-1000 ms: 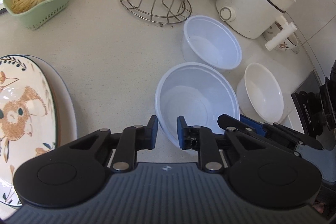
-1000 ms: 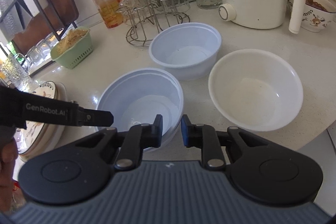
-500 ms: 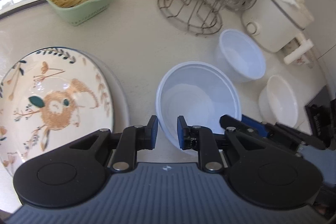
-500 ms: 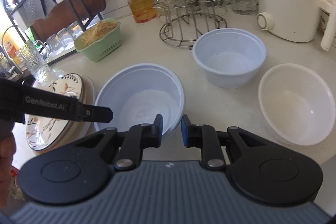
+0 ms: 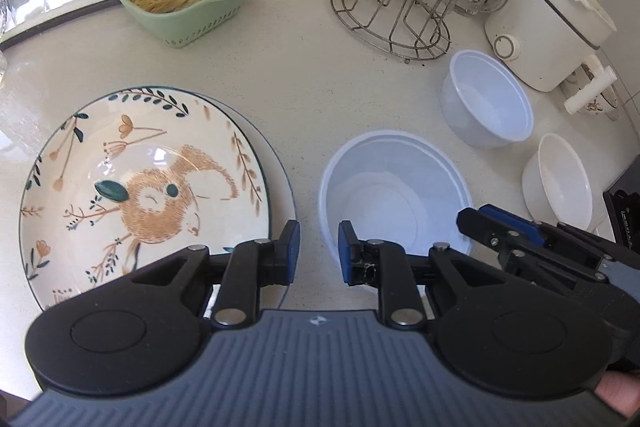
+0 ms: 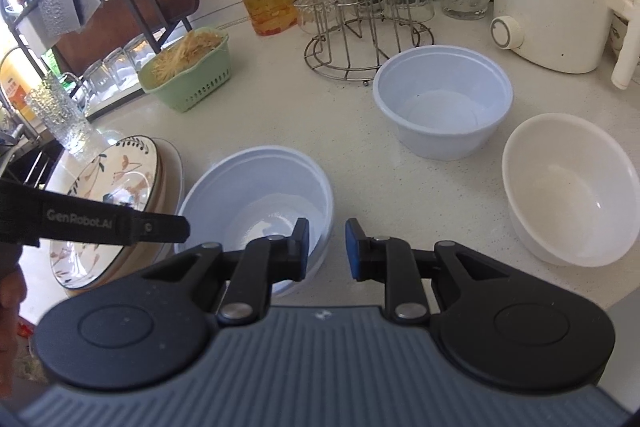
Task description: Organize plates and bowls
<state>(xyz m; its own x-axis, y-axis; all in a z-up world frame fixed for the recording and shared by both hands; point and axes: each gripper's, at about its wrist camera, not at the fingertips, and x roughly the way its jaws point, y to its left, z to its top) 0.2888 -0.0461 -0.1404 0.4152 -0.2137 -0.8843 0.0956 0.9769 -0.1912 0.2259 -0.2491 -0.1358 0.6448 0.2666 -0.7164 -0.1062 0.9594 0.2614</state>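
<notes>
Plates first: the painted plate (image 5: 144,183) already sits on a plain one in a low stack at the left of the counter (image 5: 320,95), so that half looks sorted. Bowls are another story! Nearest bowl (image 6: 256,207), pale blue, appears to be two nested, going by a doubled rim, though that is hard to call. The smaller blue bowl (image 6: 444,103) stands alone by the glass rack (image 6: 360,39), and the white bowl (image 6: 568,187) sits apart on the right. Left gripper (image 5: 318,253) hangs between plates and nearest bowl, jaws narrowed to a slim gap, nothing in them. Right gripper (image 6: 327,245) hovers at that bowl's near rim, jaws equally narrow and empty. Two bowls left to stack, by my reckoning.
</notes>
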